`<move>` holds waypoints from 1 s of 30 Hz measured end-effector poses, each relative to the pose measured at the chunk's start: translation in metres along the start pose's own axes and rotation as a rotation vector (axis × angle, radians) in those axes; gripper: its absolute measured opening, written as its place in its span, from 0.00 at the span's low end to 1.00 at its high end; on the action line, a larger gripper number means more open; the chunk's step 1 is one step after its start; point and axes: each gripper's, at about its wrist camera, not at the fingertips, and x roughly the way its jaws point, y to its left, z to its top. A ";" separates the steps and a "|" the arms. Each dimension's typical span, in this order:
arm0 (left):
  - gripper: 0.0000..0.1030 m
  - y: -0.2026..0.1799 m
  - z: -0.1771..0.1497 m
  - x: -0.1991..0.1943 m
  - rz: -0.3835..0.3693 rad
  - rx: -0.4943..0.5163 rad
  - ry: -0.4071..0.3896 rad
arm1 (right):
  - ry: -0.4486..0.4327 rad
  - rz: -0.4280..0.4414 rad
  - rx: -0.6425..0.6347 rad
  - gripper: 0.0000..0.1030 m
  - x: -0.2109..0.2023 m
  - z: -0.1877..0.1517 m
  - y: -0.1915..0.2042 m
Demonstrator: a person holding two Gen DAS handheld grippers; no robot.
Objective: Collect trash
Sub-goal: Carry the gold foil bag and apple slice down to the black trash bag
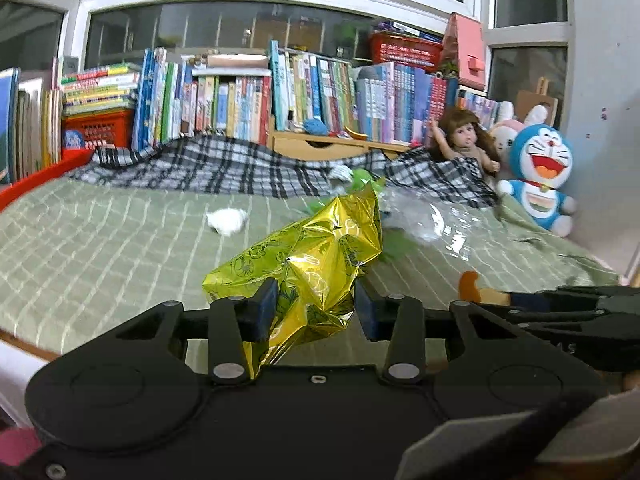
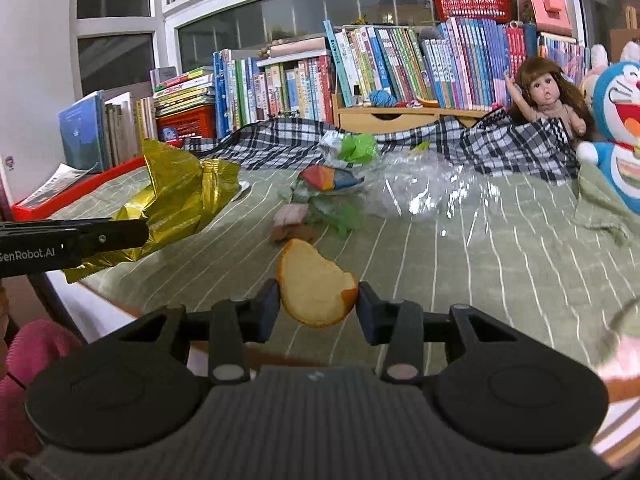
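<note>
My left gripper [image 1: 315,308] is shut on a crumpled gold foil wrapper [image 1: 316,256], held above the near edge of the green striped bed [image 1: 100,248]. From the right wrist view the same gold wrapper [image 2: 176,204] hangs from the left gripper's fingers [image 2: 116,236] at the left. My right gripper [image 2: 317,304] is shut on a piece of orange peel [image 2: 316,284]. More trash lies mid-bed: a white tissue ball [image 1: 226,221], clear plastic film [image 2: 416,188], green plastic scraps [image 2: 356,146], a colourful wrapper [image 2: 330,178] and a pinkish scrap [image 2: 292,216].
A checked blanket [image 1: 224,164] lies bunched along the far side of the bed. Behind it stand rows of books [image 1: 240,100] and a wooden drawer box [image 1: 320,146]. A doll [image 1: 466,138] and a blue plush toy [image 1: 540,176] sit at the right. A red tray [image 2: 60,200] borders the left.
</note>
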 end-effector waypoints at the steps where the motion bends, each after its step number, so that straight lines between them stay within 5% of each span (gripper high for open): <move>1: 0.38 -0.001 -0.003 -0.005 -0.013 -0.006 0.011 | 0.009 0.005 0.003 0.45 -0.004 -0.004 0.001; 11: 0.36 -0.019 -0.042 -0.036 -0.078 0.045 0.155 | 0.143 0.021 0.034 0.45 -0.018 -0.047 0.002; 30: 0.33 -0.038 -0.086 -0.027 -0.087 0.121 0.327 | 0.285 0.032 0.086 0.44 -0.009 -0.088 0.005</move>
